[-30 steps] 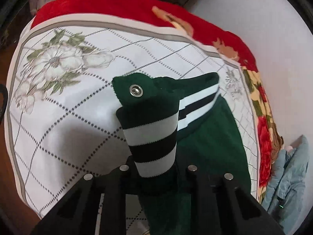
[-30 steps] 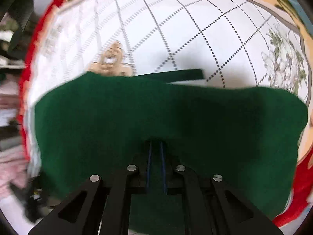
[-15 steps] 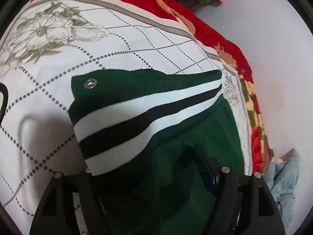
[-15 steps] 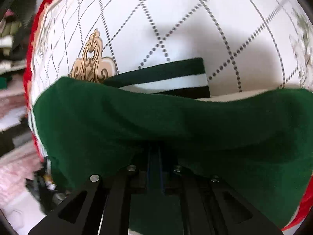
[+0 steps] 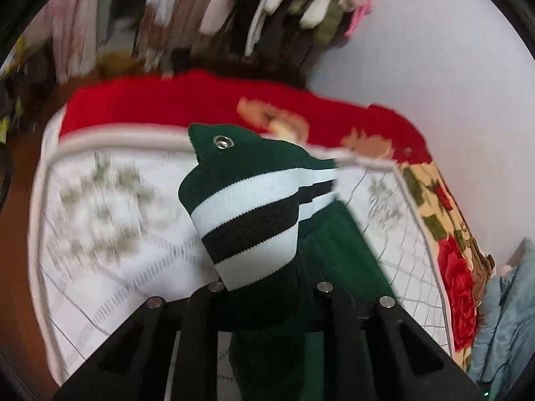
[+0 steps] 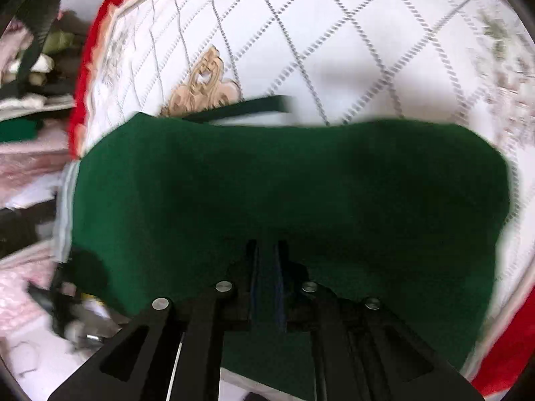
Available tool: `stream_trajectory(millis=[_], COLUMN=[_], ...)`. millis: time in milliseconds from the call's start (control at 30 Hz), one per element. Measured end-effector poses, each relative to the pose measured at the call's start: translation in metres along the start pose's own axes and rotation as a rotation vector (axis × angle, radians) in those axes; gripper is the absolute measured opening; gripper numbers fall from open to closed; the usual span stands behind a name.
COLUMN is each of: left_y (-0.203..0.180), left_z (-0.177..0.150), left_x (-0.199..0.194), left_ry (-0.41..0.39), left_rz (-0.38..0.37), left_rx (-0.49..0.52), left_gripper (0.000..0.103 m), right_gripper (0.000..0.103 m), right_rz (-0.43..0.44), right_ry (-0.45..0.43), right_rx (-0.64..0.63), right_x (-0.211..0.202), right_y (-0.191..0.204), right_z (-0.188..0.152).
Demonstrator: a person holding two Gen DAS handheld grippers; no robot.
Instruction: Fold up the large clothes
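A dark green garment (image 6: 284, 180) lies over a white quilted bed cover (image 6: 334, 50). Its white-and-black striped hem (image 5: 247, 220), with a metal snap (image 5: 223, 141) at the corner, stands up out of my left gripper (image 5: 267, 287). That gripper's jaws are closing, and the hem is pinched between them and raised off the cover (image 5: 100, 234). My right gripper (image 6: 267, 257) points down at the green cloth; a fold is clamped between its pads while its jaws are opening slightly. Part of the striped hem (image 6: 247, 108) shows beyond the green edge.
A red floral blanket (image 5: 200, 100) borders the bed cover. Behind the bed hangs a rail of clothes (image 5: 234, 6), beside a white wall (image 5: 434, 50). A light blue garment (image 5: 501, 317) lies off the bed's right edge. More clothes (image 6: 26, 167) are piled on the left.
The left gripper opened over the flat striped hem, then shut on it again and lifted it, tilting up toward the hanging clothes. The right gripper shifted sideways, still holding the green cloth.
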State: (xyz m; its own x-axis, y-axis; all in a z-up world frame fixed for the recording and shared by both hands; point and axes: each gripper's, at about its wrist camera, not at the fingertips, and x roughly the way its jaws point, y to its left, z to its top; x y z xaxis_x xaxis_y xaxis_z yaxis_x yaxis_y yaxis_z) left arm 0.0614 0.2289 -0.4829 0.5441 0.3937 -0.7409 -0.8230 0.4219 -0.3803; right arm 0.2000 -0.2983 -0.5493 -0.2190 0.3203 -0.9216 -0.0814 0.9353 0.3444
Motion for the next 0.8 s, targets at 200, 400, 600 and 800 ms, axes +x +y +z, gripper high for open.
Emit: stream_trajectory(millis=[200,400,600,800], left_y=[-0.05,-0.144,-0.205,-0.21], left_z=[0.01,-0.053,-0.185,-0.298], left_x=[-0.046,-0.1,-0.139,-0.132], left_ry=[-0.084,-0.153,-0.107,0.022], left_rz=[-0.047,-0.189,-0.403,-0.52], left_rx=[0.231,0.616,1.062,1.372], left_gripper=[0.016,0.015,0.015,0.015], right_gripper=[0.007,0.01,0.07,0.068], right_rz=[0.031,0.223,0.348,0.214], right_ry=[-0.026,0.021,-0.175,-0.121], right_rx=[0.242,0.199,0.261,0.364], right_x=[0.055,0.04,-0.057,-0.039], right_y=[-0.048,-0.071,-0.138,-0.217], right_z=[-0.024,-0.03,-0.081,-0.119])
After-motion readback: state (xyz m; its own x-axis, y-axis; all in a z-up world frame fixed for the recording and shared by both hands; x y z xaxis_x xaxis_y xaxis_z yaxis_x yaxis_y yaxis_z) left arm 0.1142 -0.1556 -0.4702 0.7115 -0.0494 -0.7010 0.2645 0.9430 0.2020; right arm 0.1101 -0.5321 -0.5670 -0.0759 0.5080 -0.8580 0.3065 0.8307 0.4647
